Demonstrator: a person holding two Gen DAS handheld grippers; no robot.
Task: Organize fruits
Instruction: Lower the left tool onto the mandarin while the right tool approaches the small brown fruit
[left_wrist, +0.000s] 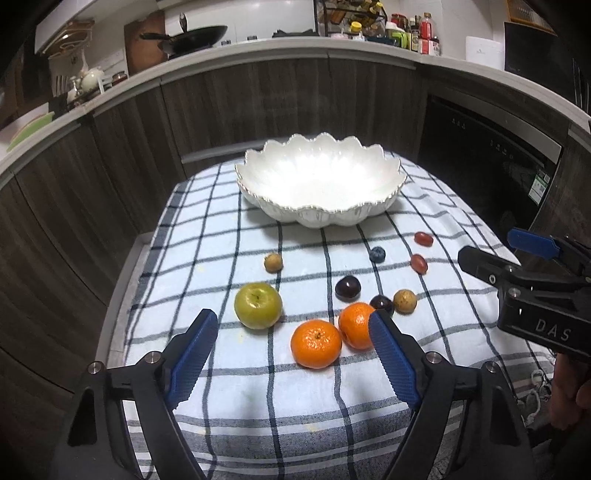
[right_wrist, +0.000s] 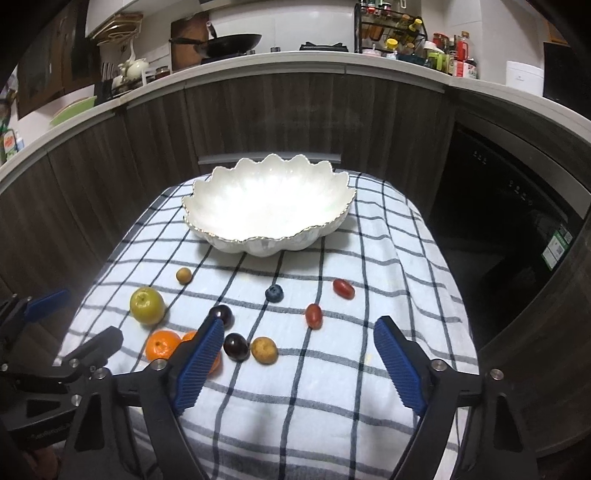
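Well, both grippers hang over the near part of a checked cloth (left_wrist: 229, 236), jaws spread wide and nothing between the pads. From the left wrist, the left gripper (left_wrist: 291, 325) frames two oranges: the nearer orange (left_wrist: 316, 344) lies in the gap, stem dimple facing up, while the second orange (left_wrist: 355, 325) sits touching it and partly behind the right-hand finger. A green apple (left_wrist: 257, 305) rests just beyond the left-hand finger, stem hollow upward. From the right wrist, the right gripper (right_wrist: 301, 326) straddles a dark plum (right_wrist: 235, 346) and a brown longan (right_wrist: 264, 350) lying side by side near its left finger; another dark plum (right_wrist: 221, 314) peeks over that fingertip. Two red grape tomatoes (right_wrist: 314, 316) (right_wrist: 343, 288) lie farther out, one nearly upright in the picture, the other slanted. A blueberry (right_wrist: 274, 293) and a small longan (right_wrist: 183, 275) lie between the fruit cluster and the white scalloped bowl (right_wrist: 207, 201), which stands empty at the cloth's far end. Bare cloth lies between fruit and bowl; the cloth drops off at both sides
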